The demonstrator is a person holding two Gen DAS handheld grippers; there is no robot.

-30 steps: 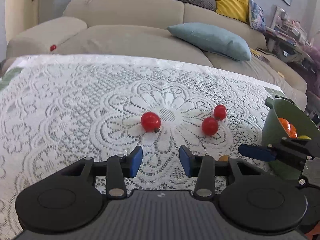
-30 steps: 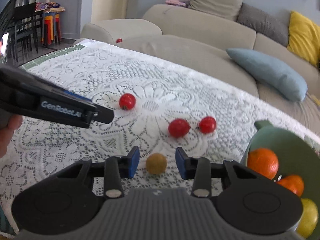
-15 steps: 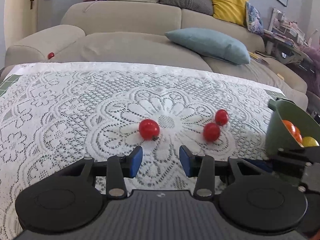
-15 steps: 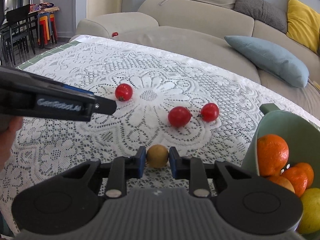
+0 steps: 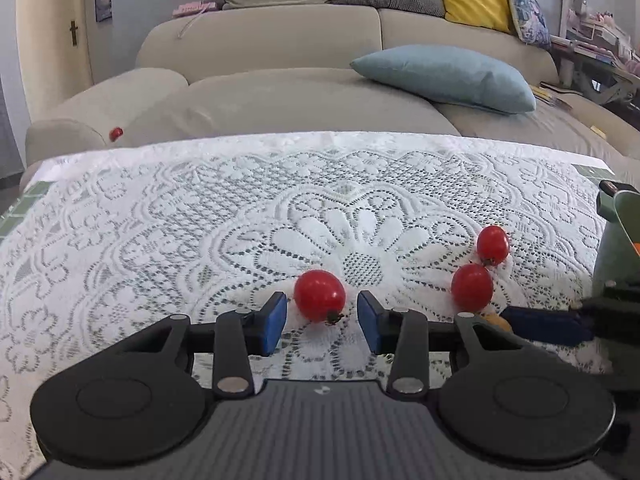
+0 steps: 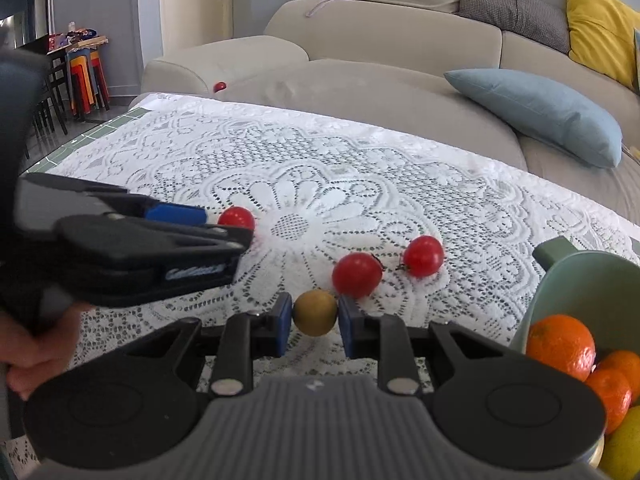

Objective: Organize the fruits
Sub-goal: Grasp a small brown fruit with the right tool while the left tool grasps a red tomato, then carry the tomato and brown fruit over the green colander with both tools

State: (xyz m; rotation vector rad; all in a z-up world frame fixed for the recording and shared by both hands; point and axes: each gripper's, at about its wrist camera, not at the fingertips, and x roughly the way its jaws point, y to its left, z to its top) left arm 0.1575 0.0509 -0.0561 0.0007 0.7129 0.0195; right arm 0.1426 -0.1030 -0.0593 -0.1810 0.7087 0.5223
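A red cherry tomato point(image 5: 320, 295) lies on the lace tablecloth point(image 5: 200, 240) between the blue pads of my left gripper point(image 5: 322, 320). The jaws are closing, with a gap still showing on each side of it. Two more tomatoes point(image 5: 472, 286) point(image 5: 493, 244) lie to the right. My right gripper point(image 6: 315, 322) is shut on a small yellow-brown fruit point(image 6: 315, 312) just above the cloth. From the right wrist view the left gripper point(image 6: 224, 228) reaches in from the left around its tomato point(image 6: 237, 218). A green bowl point(image 6: 580, 280) at the right holds oranges point(image 6: 560, 340) and a lemon point(image 6: 624, 440).
A beige sofa point(image 5: 280, 96) with a blue cushion point(image 5: 444, 76) runs along the table's far edge. A small red ball point(image 5: 116, 133) rests on its armrest. Chairs and coloured stools point(image 6: 80, 76) stand far left. A hand point(image 6: 36, 356) holds the left gripper's handle.
The left gripper moved forward until the left tomato came between its jaws. The right gripper closed on the yellow-brown fruit and edged nearer the bowl.
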